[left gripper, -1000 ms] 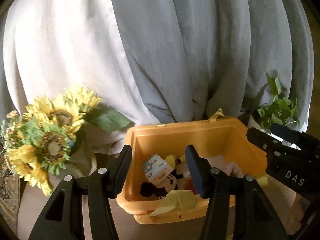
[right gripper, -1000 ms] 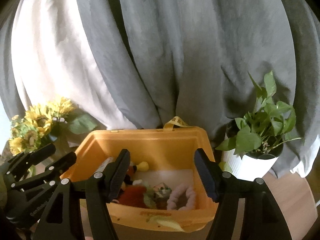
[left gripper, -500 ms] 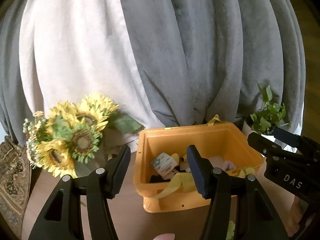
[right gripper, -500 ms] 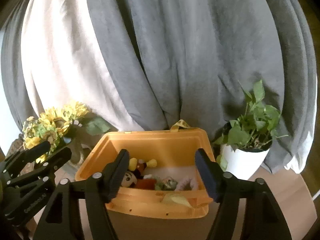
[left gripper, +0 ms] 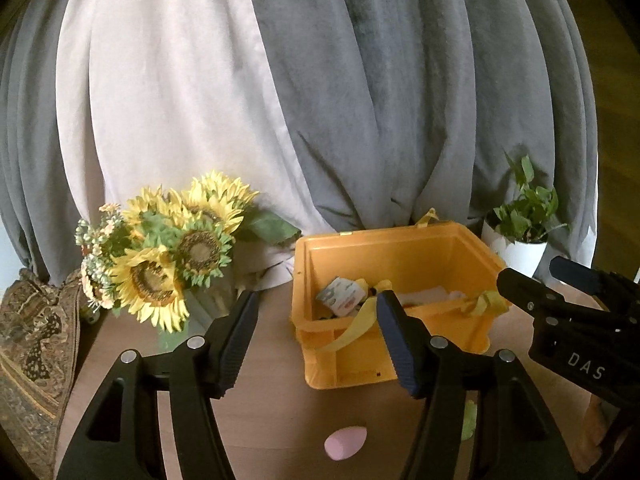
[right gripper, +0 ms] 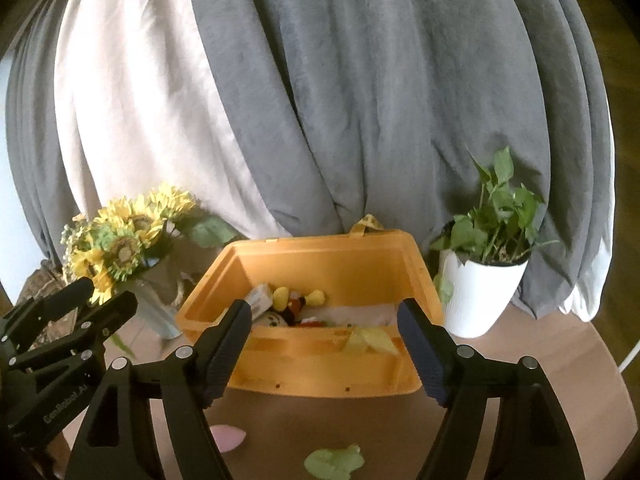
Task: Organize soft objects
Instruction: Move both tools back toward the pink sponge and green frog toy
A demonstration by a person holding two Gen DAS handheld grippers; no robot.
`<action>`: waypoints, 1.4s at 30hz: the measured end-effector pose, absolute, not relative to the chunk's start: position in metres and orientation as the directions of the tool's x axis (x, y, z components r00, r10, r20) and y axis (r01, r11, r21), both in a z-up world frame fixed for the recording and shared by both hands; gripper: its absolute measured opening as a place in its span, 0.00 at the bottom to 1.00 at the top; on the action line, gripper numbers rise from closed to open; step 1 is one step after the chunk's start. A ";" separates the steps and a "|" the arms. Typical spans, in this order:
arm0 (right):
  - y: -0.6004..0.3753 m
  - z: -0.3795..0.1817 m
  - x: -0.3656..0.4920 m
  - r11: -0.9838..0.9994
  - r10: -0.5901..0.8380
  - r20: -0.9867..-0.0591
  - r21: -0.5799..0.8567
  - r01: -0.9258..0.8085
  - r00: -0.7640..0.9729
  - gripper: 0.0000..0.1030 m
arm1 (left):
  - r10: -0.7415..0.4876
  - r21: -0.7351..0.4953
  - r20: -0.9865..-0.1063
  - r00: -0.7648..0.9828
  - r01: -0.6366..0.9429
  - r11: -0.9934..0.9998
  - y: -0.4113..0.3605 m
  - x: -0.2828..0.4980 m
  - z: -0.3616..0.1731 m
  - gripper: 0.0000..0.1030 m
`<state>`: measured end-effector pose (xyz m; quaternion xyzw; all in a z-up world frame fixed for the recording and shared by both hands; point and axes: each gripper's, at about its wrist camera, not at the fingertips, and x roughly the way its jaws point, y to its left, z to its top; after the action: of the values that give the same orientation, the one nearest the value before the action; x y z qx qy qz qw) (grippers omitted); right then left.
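While the jaws of the left gripper (left gripper: 314, 346) and right gripper (right gripper: 324, 348) are opening with nothing between them, the square orange plastic bin (right gripper: 320, 372) sits on the brown tabletop (right gripper: 320, 424). Soft toys (right gripper: 294, 304) fill it. A pink soft egg (left gripper: 345, 442) and a flat green leaf toy (right gripper: 334, 460) lie in front.

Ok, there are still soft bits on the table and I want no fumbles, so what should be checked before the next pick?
1. Left tool empty, jaws opening: ok.
2. Right tool empty, jaws opening: ok.
3. Pink soft piece free on the table, not covered: ok.
4. Green soft piece in view, near the picture's edge: ok.
5. Orange bin upright with room inside: ok.
6. Yellow strap hanging over the bin's front rim, may snag: not ok.
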<state>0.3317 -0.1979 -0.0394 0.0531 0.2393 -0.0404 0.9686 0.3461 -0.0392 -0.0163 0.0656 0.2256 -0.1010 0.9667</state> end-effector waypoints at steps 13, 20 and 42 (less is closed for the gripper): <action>-0.182 -0.065 0.311 0.988 -0.068 -0.518 0.087 0.131 0.853 0.78 | -0.202 0.065 -0.512 0.835 0.272 0.960 -0.023 0.328 -0.045 0.63; -0.177 -0.080 0.306 0.985 -0.086 -0.555 0.079 0.155 0.827 0.78 | -0.221 0.084 -0.542 0.811 0.314 0.946 -0.020 0.325 -0.062 0.64; -0.172 -0.139 0.301 0.966 -0.113 -0.685 0.095 0.242 0.720 0.78 | -0.258 0.087 -0.643 0.721 0.403 0.911 -0.014 0.326 -0.117 0.66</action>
<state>0.3007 -0.1720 -0.1395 0.0891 0.3618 -0.0964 0.9230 0.3259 -0.0137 -0.1169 0.1112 0.3276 -0.1794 0.9209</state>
